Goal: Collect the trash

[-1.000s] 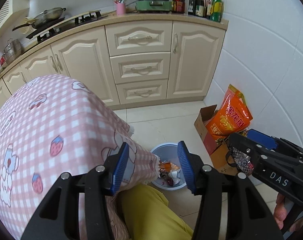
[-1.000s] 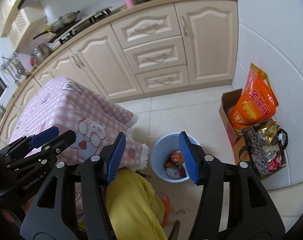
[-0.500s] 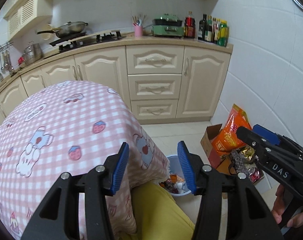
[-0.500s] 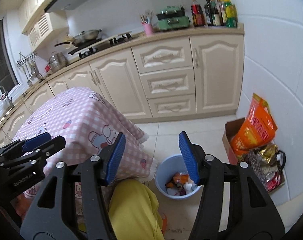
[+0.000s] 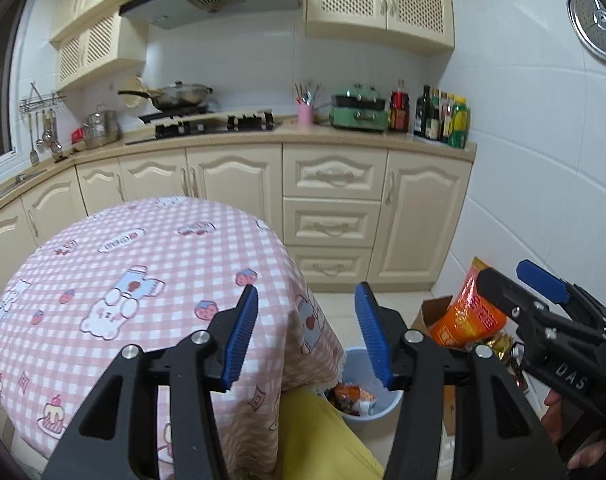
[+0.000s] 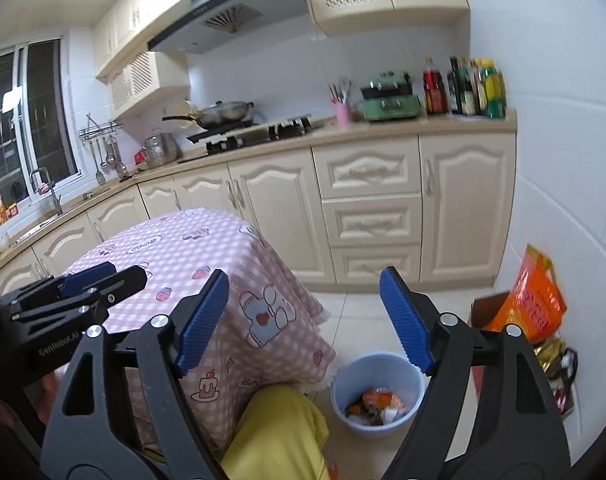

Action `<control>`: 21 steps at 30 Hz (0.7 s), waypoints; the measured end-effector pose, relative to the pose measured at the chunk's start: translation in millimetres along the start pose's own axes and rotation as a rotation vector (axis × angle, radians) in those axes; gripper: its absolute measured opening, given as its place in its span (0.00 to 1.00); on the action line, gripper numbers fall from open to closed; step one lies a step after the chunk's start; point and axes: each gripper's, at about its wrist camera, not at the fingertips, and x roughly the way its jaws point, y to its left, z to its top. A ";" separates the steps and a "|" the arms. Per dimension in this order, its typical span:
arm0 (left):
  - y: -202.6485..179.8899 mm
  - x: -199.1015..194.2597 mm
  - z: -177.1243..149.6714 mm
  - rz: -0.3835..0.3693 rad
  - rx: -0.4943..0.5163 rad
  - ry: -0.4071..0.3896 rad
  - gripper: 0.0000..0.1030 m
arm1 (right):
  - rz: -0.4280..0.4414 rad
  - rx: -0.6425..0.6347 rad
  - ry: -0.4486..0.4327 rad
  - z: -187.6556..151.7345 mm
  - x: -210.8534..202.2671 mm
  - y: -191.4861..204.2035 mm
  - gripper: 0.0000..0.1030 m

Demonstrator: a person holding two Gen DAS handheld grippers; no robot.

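Note:
A light blue trash bin (image 6: 377, 394) stands on the floor by the corner of the table; it also shows in the left wrist view (image 5: 377, 408). Crumpled wrappers (image 6: 377, 402) lie inside it. My left gripper (image 5: 306, 334) is open and empty, held above the table's right edge. My right gripper (image 6: 305, 322) is open and empty, held high above the bin and the table corner. Each gripper shows from the side in the other's view: the right one (image 5: 543, 320), the left one (image 6: 75, 292).
A table with a pink checked cloth (image 5: 143, 280) fills the left. Cream cabinets (image 5: 331, 208) with a stove and bottles line the back. A cardboard box with an orange bag (image 5: 469, 316) stands by the right wall. A yellow-clad knee (image 6: 279, 432) is below.
Both grippers have risen and tilted upward, so the views now take in the counter, hood and upper cabinets. The bin has dropped to the bottom of both views. Both grippers stay open.

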 end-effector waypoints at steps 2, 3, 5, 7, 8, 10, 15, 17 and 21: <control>0.8 -8.6 1.3 0.004 -0.009 -0.018 0.51 | 0.007 -0.012 -0.017 0.6 -6.3 3.0 0.79; 1.5 -12.8 3.0 0.005 -0.014 -0.028 0.56 | 0.010 -0.014 -0.025 0.9 -8.2 3.2 0.80; 1.9 -21.4 4.0 0.014 -0.019 -0.048 0.58 | 0.022 -0.018 -0.041 1.8 -13.7 5.7 0.81; 0.2 -29.0 3.6 0.025 -0.018 -0.068 0.62 | 0.029 -0.025 -0.054 2.9 -17.9 9.0 0.83; 0.3 -33.1 3.9 0.028 -0.018 -0.080 0.63 | 0.030 -0.031 -0.059 3.2 -19.0 10.6 0.83; -0.5 -39.8 3.6 0.036 -0.023 -0.093 0.67 | 0.038 -0.039 -0.069 4.0 -21.7 12.7 0.84; -0.6 -53.7 4.5 0.062 -0.034 -0.129 0.73 | 0.050 -0.065 -0.064 3.7 -23.0 18.8 0.85; 0.4 -57.4 4.4 0.061 -0.038 -0.135 0.74 | 0.056 -0.062 -0.059 3.4 -22.9 18.1 0.85; 1.9 -61.9 3.6 0.067 -0.052 -0.137 0.74 | 0.056 -0.068 -0.058 1.9 -25.2 20.4 0.86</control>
